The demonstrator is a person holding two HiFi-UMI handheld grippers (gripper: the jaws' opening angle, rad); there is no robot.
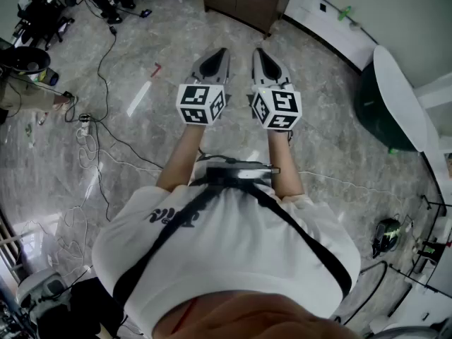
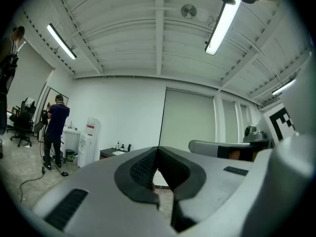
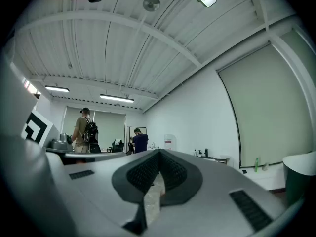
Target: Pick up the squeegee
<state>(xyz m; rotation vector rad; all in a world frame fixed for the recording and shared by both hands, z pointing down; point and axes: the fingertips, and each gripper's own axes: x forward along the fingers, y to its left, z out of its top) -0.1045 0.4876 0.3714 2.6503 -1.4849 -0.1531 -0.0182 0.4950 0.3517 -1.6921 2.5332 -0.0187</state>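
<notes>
White tee (image 1: 236,263) w/ blk harness straps (image 1: 219,179)

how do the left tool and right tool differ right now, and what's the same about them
In the head view the left tool angles slightly rightward, while the right tool angles slightly leftward, so their tips converge. The left marker cube shows a different black-and-white pattern from the right marker cube. Shared: both tools are shut, empty, and held level side by side over the marble floor.

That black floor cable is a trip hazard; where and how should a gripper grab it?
Probably pinch the black cable on a straight stretch, from above, jaws across it: it is thin and lies flat on the floor, leaving no way in from the side.
</notes>
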